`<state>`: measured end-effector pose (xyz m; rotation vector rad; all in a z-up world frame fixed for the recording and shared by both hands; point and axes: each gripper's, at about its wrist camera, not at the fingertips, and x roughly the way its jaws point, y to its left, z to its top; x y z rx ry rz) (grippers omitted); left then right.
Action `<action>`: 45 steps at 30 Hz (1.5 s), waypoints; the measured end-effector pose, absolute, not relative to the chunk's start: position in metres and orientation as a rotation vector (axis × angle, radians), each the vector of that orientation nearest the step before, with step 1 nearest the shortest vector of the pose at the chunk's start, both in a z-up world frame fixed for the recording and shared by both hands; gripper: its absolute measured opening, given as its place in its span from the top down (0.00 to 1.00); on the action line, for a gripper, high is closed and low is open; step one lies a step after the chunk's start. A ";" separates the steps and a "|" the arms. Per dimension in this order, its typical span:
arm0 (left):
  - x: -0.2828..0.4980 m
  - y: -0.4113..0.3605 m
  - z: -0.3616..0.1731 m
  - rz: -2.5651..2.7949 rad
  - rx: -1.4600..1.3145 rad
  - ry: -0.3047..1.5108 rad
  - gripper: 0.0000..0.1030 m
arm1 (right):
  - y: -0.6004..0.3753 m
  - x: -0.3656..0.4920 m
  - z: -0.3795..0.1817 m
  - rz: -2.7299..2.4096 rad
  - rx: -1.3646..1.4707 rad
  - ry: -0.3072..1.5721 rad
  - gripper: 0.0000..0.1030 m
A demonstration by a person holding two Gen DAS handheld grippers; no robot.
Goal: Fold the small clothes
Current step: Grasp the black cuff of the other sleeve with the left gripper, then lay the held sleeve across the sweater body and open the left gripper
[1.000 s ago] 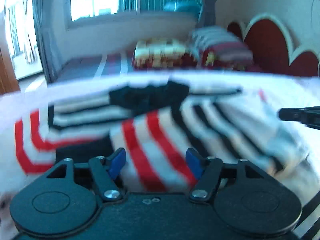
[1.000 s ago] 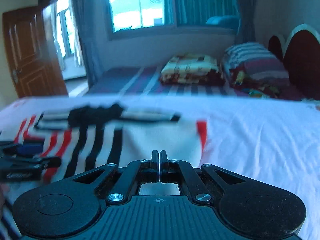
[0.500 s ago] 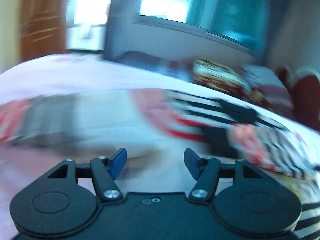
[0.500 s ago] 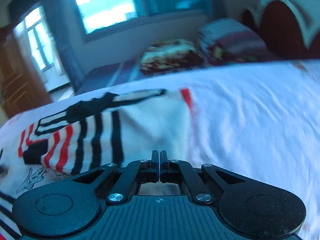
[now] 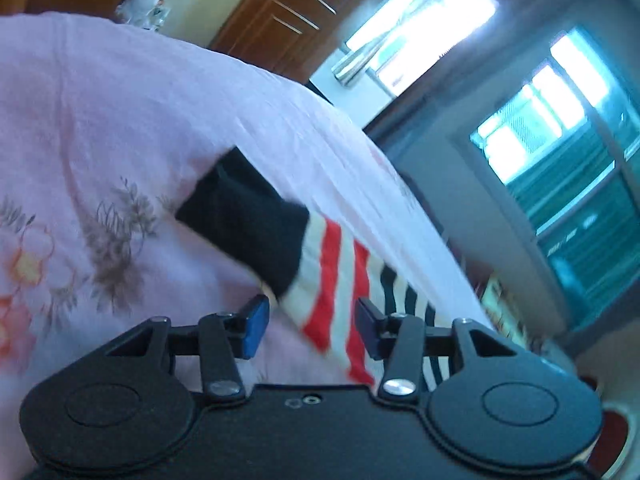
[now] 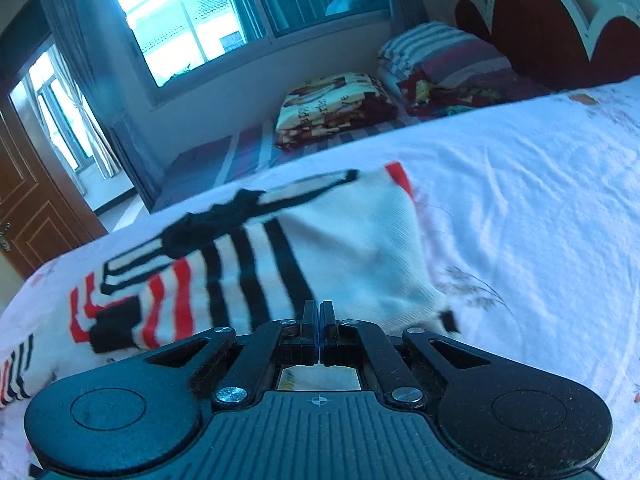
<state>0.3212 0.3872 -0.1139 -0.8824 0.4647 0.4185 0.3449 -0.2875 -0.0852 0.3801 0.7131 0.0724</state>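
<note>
Fingers: left gripper (image 5: 308, 326) spread wide, empty, just short of the black cuff (image 5: 244, 222) of the striped sweater (image 6: 256, 264) on the floral bedsheet (image 5: 100, 128). Right gripper (image 6: 319, 322) pressed shut; whether it pinches the sweater hem, cannot tell. Advice: straddle the sleeve beside the cuff, catch both layers, then close

Sweater (image 6: 248, 264) is white w/ black & red stripes, black cuff (image 5: 244, 224); bed sheet (image 6: 520, 208) pale pink-white w/ faint floral print; headboard (image 6: 536, 28) dark red, white trim.
</note>
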 end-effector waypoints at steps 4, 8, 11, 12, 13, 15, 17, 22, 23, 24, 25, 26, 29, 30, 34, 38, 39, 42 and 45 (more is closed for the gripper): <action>0.329 0.401 -0.117 0.423 -0.898 0.440 0.56 | -0.278 0.356 -0.082 0.058 0.379 0.711 1.00; 0.343 0.408 -0.112 0.437 -0.852 0.474 0.95 | -0.281 0.370 -0.089 0.000 0.390 0.758 1.00; 0.359 0.403 -0.100 0.405 -0.757 0.520 0.96 | -0.288 0.367 -0.087 0.004 0.401 0.739 1.00; 0.362 0.397 -0.091 0.385 -0.706 0.519 0.96 | -0.289 0.365 -0.086 0.004 0.399 0.735 1.00; 0.364 0.388 -0.082 0.355 -0.667 0.508 0.96 | -0.291 0.363 -0.086 0.004 0.400 0.731 1.00; 0.372 0.364 -0.063 0.281 -0.629 0.493 0.96 | -0.295 0.359 -0.087 0.000 0.407 0.728 1.00; 0.388 0.325 -0.044 0.192 -0.540 0.484 0.96 | -0.299 0.355 -0.089 -0.008 0.419 0.727 1.00; 0.438 0.208 -0.018 -0.016 -0.401 0.507 0.96 | -0.309 0.347 -0.088 -0.013 0.445 0.716 1.00; 0.443 0.183 -0.018 -0.053 -0.381 0.513 0.96 | -0.312 0.346 -0.088 -0.012 0.445 0.712 1.00; 0.451 0.159 -0.018 -0.084 -0.356 0.522 0.96 | -0.315 0.345 -0.087 -0.014 0.444 0.708 1.00; 0.459 0.137 -0.019 -0.114 -0.326 0.534 0.96 | -0.319 0.344 -0.087 -0.018 0.445 0.704 1.00; 0.463 0.117 -0.022 -0.143 -0.298 0.545 0.96 | -0.323 0.345 -0.087 -0.024 0.450 0.701 1.00; 0.464 0.060 -0.039 -0.210 -0.216 0.577 0.96 | -0.342 0.346 -0.086 -0.041 0.475 0.686 1.00; 0.465 0.045 -0.043 -0.227 -0.187 0.586 0.96 | -0.348 0.345 -0.085 -0.046 0.481 0.681 1.00; 0.470 -0.006 -0.059 -0.252 -0.066 0.626 0.96 | -0.372 0.343 -0.084 -0.048 0.502 0.665 1.00; 0.475 -0.037 -0.070 -0.256 0.019 0.655 0.96 | -0.392 0.339 -0.089 -0.046 0.515 0.671 1.00; 0.473 -0.044 -0.073 -0.259 0.040 0.661 0.96 | -0.396 0.338 -0.090 -0.047 0.518 0.674 1.00; 0.473 -0.066 -0.080 -0.275 0.092 0.697 0.95 | -0.409 0.335 -0.096 -0.049 0.527 0.689 1.00; 0.475 -0.084 -0.086 -0.294 0.122 0.715 0.85 | -0.417 0.334 -0.099 -0.040 0.538 0.702 1.00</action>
